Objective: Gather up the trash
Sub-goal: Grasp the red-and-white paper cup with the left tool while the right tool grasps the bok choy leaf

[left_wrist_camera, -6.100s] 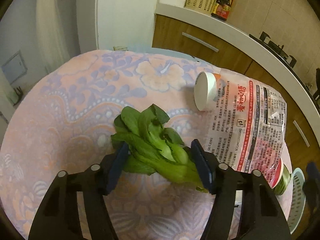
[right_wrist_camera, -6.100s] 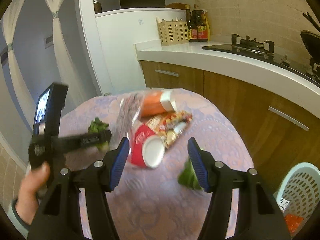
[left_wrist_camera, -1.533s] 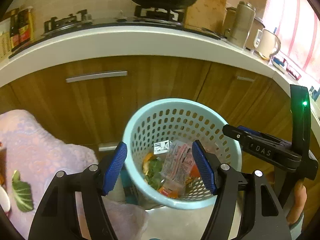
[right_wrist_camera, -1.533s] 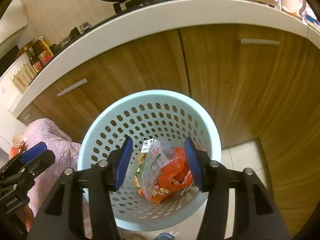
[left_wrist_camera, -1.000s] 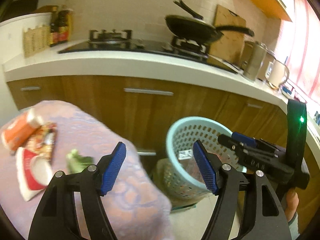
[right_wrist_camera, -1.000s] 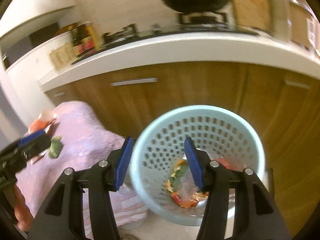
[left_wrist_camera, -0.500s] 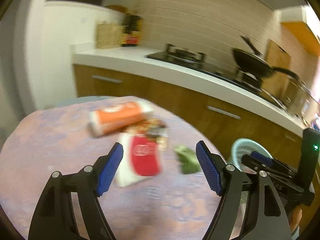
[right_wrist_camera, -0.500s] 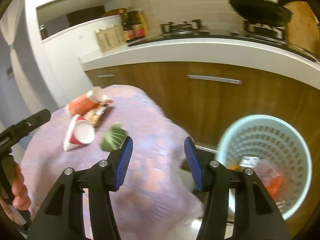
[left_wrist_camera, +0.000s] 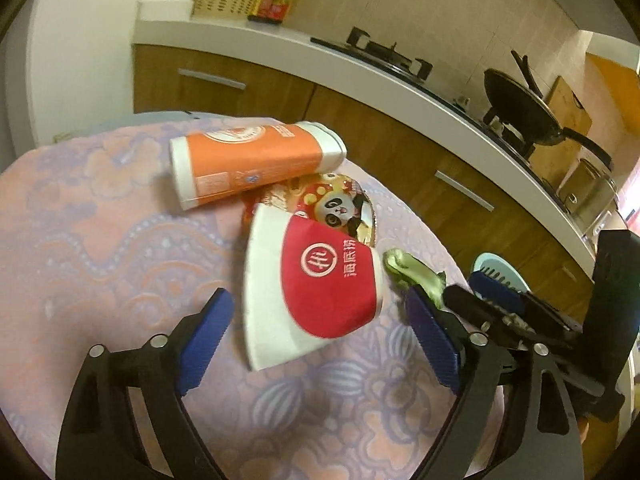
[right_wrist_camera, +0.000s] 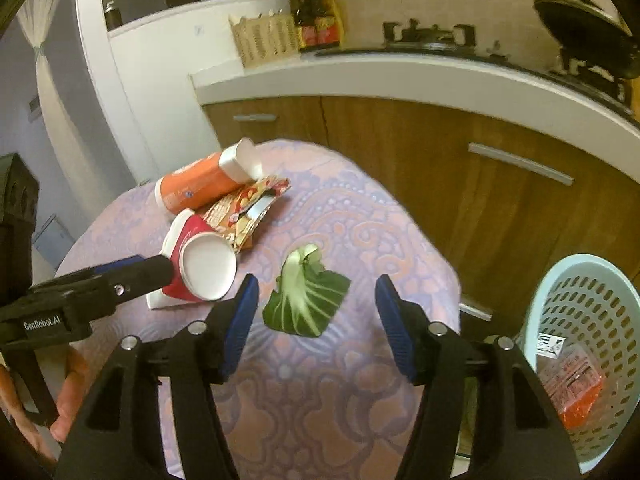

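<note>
While the left claw gapes wide around the red paper cup mid-table, the right claw hangs wide over the bok choy leaf near the table's right edge, the laundry-style trash basket just beyond.

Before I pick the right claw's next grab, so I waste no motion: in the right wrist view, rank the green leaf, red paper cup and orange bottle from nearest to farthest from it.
1. Green leaf, just ahead of the open right claw.
2. Red paper cup, ahead to the left.
3. Orange bottle, farther back left, behind the cup.
</note>
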The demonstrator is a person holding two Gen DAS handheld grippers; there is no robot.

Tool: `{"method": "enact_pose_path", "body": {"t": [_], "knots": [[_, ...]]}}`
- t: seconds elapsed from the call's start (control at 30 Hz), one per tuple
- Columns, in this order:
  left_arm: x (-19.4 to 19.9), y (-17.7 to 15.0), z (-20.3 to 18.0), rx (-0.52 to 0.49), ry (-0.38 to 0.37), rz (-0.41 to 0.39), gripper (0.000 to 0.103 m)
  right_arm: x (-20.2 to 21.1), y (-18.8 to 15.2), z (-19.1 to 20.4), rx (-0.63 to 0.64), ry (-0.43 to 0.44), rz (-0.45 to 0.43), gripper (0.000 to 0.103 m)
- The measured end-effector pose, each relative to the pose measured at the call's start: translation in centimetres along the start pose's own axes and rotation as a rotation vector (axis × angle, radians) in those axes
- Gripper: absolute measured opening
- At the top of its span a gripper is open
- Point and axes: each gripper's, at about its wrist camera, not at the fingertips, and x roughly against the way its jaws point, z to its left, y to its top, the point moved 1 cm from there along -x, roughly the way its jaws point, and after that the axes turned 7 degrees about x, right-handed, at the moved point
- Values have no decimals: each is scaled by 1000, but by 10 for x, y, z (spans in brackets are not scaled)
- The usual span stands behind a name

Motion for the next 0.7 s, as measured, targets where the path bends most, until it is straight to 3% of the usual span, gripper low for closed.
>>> {"method": "enact_pose_path", "body": {"t": [0.2,0.27,0.3,0.5,0.6,0.7], "knots": [[-23,3,-6,-26,43,44,87,-6,-3,-15,-71,32,25,58],[-26,3,-6,-27,49,37,80,-8,-2,-16,-76,40,38,58],[-27,3,-5,-25,60,35,75,-9,-1,-15,-70,36,44,58],[-16,0,3,5,48,12,75,-17,7,4,16,-16,75,58],[-6,-2,15,43,42,-13,74,-31,11,12,51,-33,131,58],[0,-1,26,92,3,-26,74,-37,14,19,85,-52,152,58]]}}
